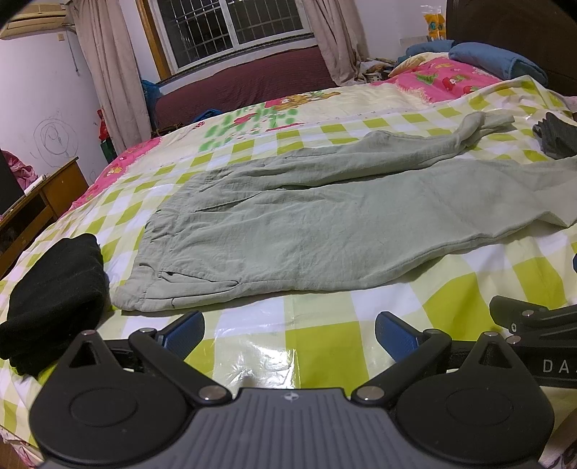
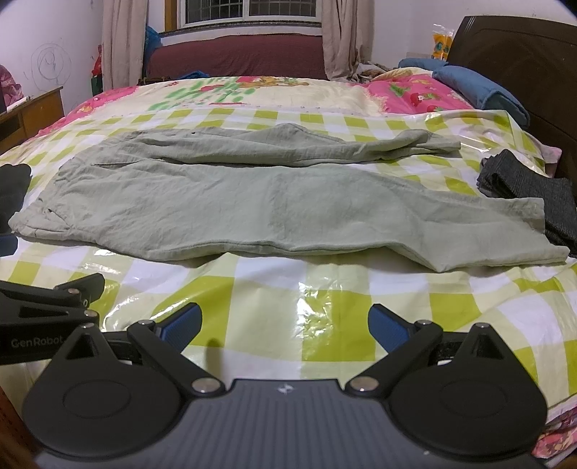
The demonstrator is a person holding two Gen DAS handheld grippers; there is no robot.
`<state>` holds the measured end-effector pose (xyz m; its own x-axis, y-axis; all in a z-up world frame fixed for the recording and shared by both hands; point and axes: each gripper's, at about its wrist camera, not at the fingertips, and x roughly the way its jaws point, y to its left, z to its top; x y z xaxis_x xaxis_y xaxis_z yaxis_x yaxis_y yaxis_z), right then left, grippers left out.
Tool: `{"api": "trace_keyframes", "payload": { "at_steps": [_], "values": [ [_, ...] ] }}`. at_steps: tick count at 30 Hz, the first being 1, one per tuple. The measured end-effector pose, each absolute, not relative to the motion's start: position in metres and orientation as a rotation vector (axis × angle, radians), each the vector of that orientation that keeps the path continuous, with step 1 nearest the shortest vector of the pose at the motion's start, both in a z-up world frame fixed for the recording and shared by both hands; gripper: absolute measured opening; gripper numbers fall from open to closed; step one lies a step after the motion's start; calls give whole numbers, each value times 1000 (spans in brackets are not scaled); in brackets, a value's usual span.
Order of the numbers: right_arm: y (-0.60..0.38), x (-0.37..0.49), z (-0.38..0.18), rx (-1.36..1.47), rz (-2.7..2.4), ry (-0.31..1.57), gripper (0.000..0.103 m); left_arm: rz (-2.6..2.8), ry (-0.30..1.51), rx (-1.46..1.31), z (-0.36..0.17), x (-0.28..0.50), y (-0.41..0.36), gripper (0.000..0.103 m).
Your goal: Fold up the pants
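- My left gripper point(image 1: 288, 333) hangs low over the near edge of the bed, its blue-padded fingers point(image 1: 184, 330) spread wide apart with nothing between them.
- My right gripper point(image 2: 285, 326) sits just beside it, also spread wide and empty; I see the side of each tool at the edge of the other's camera.
- The pants point(image 2: 274, 202) lie flat on the checked plastic sheet point(image 2: 324, 299) ahead of both grippers, not touched by either one.
- They are pale green and stretched across the bed, waistband toward my left, leg ends toward my right.
- The near leg lies fairly smooth; the far leg is bunched and twisted near its end.
- A folded black garment point(image 1: 54, 299) rests on the sheet just left of the waistband.
- A dark grey garment point(image 2: 533, 194) lies at the right, next to the near leg's hem; I cannot tell whether they touch.
- Beyond the sheet I see a flowered bedspread point(image 2: 252, 93), blue folded cloth point(image 2: 479, 90) by the dark headboard point(image 2: 523, 65), and a curtained window point(image 1: 234, 25).
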<state>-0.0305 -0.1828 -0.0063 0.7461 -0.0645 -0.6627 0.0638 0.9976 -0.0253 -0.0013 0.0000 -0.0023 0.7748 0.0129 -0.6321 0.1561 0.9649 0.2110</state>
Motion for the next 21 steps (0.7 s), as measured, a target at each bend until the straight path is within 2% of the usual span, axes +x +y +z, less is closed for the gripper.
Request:
{"api": "trace_keyframes", "payload": {
  "at_steps": [21],
  "values": [
    [-178, -30, -4, -25, -66, 729, 97, -90, 672, 266, -4, 2, -1, 103]
  ]
}}
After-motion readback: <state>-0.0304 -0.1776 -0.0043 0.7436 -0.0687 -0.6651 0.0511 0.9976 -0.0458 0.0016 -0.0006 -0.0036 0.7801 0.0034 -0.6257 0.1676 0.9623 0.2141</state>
